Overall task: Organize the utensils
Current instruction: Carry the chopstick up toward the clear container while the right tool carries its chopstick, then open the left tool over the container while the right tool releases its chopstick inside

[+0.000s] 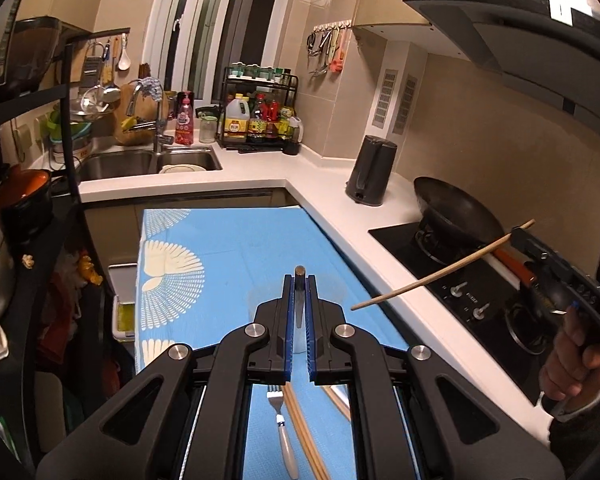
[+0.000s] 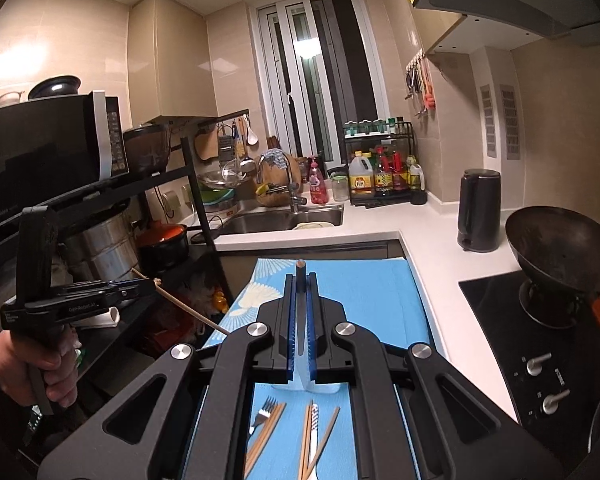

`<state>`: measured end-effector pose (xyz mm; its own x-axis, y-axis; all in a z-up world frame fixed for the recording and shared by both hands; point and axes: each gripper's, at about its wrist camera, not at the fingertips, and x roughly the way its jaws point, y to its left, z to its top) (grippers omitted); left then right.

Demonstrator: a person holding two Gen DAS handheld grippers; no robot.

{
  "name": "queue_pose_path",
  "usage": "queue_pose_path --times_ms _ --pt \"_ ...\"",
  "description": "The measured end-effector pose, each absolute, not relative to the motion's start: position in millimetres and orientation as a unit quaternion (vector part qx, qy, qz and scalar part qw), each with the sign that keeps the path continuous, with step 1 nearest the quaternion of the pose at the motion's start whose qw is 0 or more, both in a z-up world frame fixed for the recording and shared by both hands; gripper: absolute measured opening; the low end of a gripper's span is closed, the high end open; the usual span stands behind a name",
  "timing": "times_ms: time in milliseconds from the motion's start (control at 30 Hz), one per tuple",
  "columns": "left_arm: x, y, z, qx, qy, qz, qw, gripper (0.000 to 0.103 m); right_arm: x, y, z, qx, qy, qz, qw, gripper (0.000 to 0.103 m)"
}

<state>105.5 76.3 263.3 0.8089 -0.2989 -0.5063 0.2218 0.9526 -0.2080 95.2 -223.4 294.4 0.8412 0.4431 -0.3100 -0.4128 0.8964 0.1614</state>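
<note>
My left gripper (image 1: 299,280) is shut on a wooden chopstick (image 1: 299,300), seen end-on between the blue pads. My right gripper (image 2: 300,278) is shut on another chopstick (image 2: 300,308) the same way. Each gripper shows in the other's view: the right one (image 1: 516,238) with its long chopstick (image 1: 432,274) above the counter edge, the left one (image 2: 150,286) with its chopstick (image 2: 192,310) at the rack side. Below, on the blue mat (image 2: 364,292), lie a fork (image 2: 262,414), more chopsticks (image 2: 306,436) and a clear cup (image 2: 305,380), mostly hidden by the jaws. The fork (image 1: 285,436) and chopsticks (image 1: 306,440) show in the left view too.
White counter (image 1: 340,216) wraps round the mat. A wok (image 2: 560,252) sits on the black hob (image 1: 460,276), a dark kettle (image 2: 479,210) behind it. Sink (image 2: 284,220), bottle rack (image 2: 384,176), microwave (image 2: 52,152) and pot shelves (image 2: 100,248) stand at the left.
</note>
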Motion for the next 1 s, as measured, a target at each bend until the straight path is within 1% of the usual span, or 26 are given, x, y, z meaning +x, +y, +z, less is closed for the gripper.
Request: queue_pose_path --times_ms 133,233,367,500,667,733,767,800,833,867,900,1000 --pt "123.2 83.7 284.6 -0.069 0.268 -0.136 0.951 0.005 126.3 -215.9 308.1 0.04 0.174 0.223 0.958 0.005" --pt "150.9 80.9 282.7 -0.066 0.285 -0.132 0.947 0.005 159.8 -202.3 302.2 0.034 0.199 0.227 0.953 0.005" --pt "198.0 74.8 247.7 -0.071 0.342 -0.126 0.928 0.005 202.9 -183.1 274.6 0.032 0.251 0.226 0.941 0.005" --pt "228.5 77.3 205.7 -0.106 0.39 -0.133 0.905 0.005 237.0 -176.1 234.6 0.058 0.303 0.221 0.925 0.005" --pt "241.7 75.1 173.1 -0.127 0.417 -0.138 0.89 0.005 254.9 -171.7 197.9 0.08 0.344 0.219 0.909 0.005" --pt "245.5 75.1 165.4 -0.13 0.425 -0.138 0.885 0.005 260.2 -171.1 186.4 0.085 0.36 0.218 0.903 0.007" --pt "247.7 76.2 161.4 -0.134 0.431 -0.139 0.881 0.005 262.8 -171.4 181.1 0.089 0.368 0.215 0.9 0.009" --pt "248.8 77.9 159.2 -0.137 0.433 -0.139 0.88 0.01 265.1 -172.3 176.1 0.092 0.376 0.21 0.898 0.011" --pt "250.2 79.0 157.9 -0.138 0.433 -0.138 0.88 0.025 267.0 -173.1 172.5 0.094 0.381 0.207 0.896 0.012" --pt "250.5 79.7 157.0 -0.136 0.433 -0.133 0.881 0.038 268.5 -174.1 168.9 0.097 0.387 0.205 0.894 0.015" --pt "249.7 80.9 157.8 -0.134 0.427 -0.128 0.885 0.055 269.5 -175.3 165.9 0.099 0.39 0.202 0.893 0.02" --pt "249.4 83.3 160.9 -0.126 0.414 -0.115 0.894 0.059 268.7 -177.2 162.2 0.099 0.394 0.189 0.894 0.035"
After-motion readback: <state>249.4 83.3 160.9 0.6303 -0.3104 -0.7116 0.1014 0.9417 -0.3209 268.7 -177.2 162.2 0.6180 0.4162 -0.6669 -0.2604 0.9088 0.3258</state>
